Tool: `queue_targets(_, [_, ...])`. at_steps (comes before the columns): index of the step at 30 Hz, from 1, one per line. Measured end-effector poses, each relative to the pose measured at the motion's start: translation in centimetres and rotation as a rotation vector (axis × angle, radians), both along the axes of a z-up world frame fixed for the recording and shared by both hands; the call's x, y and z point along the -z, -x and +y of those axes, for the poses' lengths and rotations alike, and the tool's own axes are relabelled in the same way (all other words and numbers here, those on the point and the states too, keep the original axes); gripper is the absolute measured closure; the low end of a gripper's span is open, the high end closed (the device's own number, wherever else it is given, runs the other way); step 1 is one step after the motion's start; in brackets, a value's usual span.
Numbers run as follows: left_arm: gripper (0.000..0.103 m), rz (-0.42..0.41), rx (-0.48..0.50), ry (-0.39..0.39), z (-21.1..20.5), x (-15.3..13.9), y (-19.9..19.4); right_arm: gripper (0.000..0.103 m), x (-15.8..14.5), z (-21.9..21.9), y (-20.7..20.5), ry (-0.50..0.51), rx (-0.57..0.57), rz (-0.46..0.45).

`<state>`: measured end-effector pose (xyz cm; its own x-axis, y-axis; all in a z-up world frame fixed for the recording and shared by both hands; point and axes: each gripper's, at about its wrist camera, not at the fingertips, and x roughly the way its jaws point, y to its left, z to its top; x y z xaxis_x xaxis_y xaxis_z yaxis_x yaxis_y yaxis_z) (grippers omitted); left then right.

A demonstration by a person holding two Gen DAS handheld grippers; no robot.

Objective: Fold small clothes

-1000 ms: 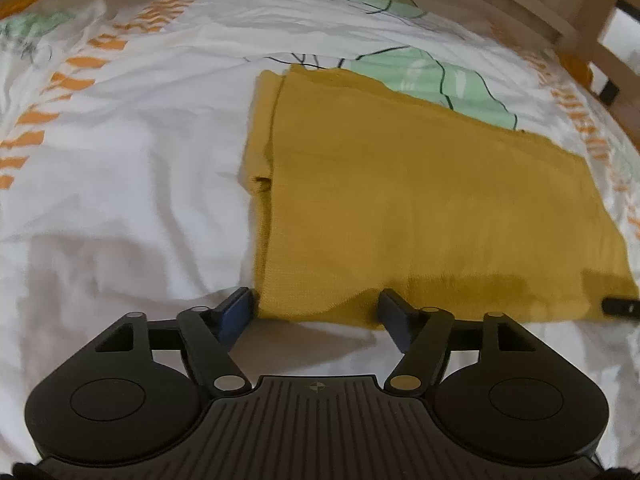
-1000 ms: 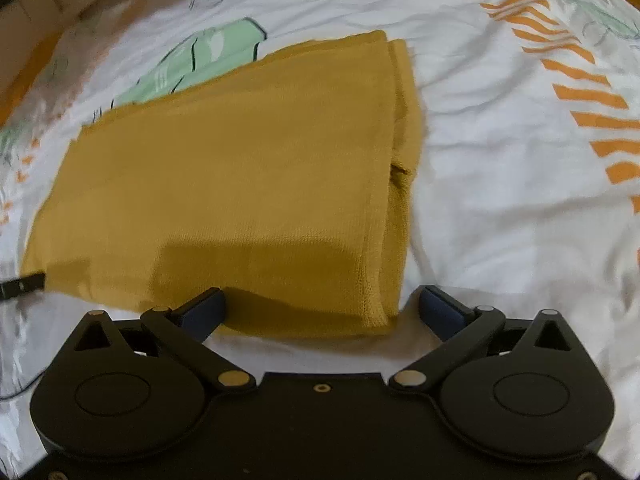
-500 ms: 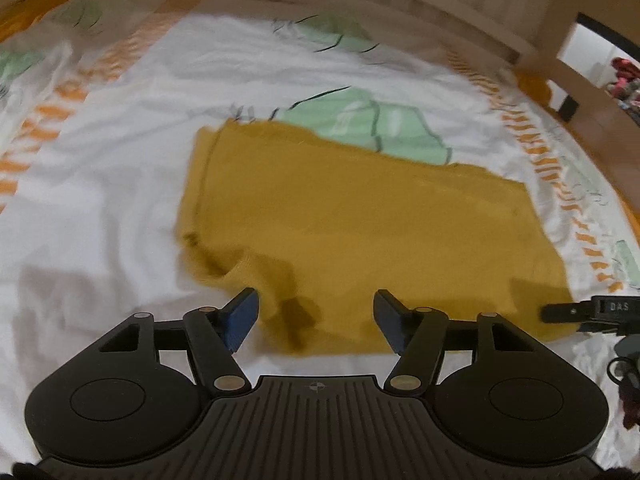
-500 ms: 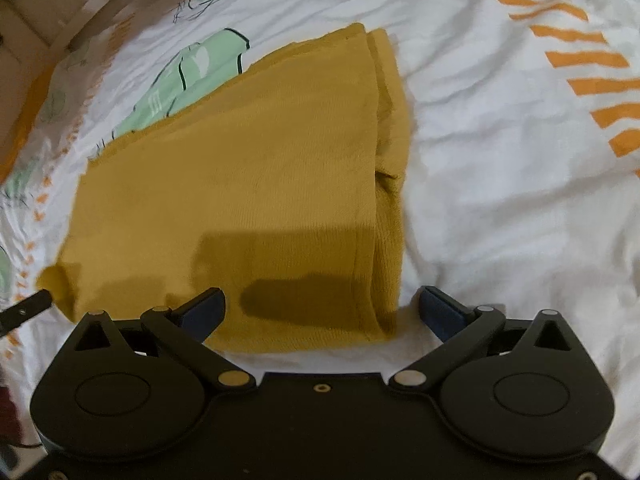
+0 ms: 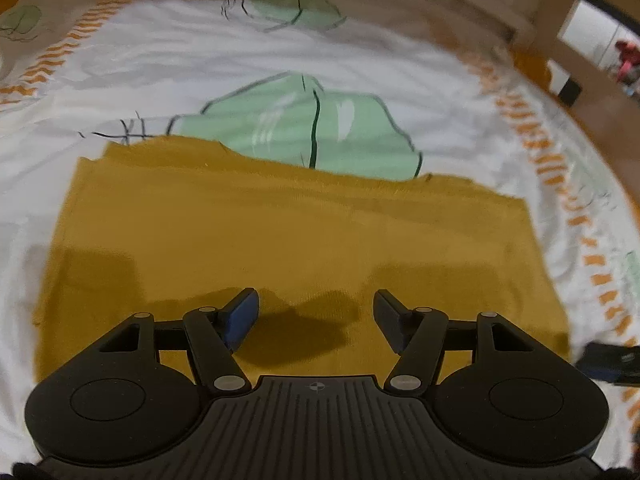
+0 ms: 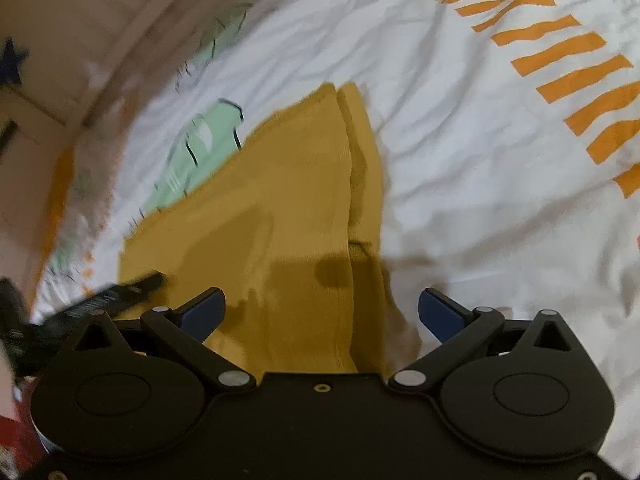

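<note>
Mustard knit garment (image 5: 280,240) lies flat on the bedsheet (image 5: 120,80), soft, limp, light. My left gripper (image 5: 316,318) and right gripper (image 6: 322,312) gape wide, empty. I'd pinch hem corners.

L gripper (image 5: 316,316) over cloth (image 5: 280,232), narrower

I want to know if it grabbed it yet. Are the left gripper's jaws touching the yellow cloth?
Cannot tell. In the left wrist view the left gripper has open jaws above the yellow cloth, with nothing pinched, but no gap shows plainly.
</note>
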<state>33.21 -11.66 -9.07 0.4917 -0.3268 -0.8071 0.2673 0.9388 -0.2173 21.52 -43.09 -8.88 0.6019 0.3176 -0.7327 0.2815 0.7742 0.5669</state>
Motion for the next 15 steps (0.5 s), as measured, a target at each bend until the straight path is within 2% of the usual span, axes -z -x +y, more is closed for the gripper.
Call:
queue_targets(3, [0.041, 0.025, 0.009, -0.050, -0.7, 1.2, -0.5, 0.000, 0.7, -0.9, -0.2, -0.030, 0.016, -0.030])
queue_targets(7, [0.041, 0.013, 0.023, -0.086, -1.1, 1.4, -0.3, 0.000, 2.1, -1.5, -0.8, -0.089, 0.018, -0.081])
queue_targets(11, [0.040, 0.014, 0.028, -0.086, -1.0, 1.6, -0.2, 0.000, 3.3, -1.2, -2.1, -0.221, -0.013, -0.142])
queue_targets(15, [0.040, 0.016, 0.030, -0.084, -1.0, 1.7, -0.2, 0.000, 3.9, -0.5, -3.9, -0.231, -0.070, -0.185])
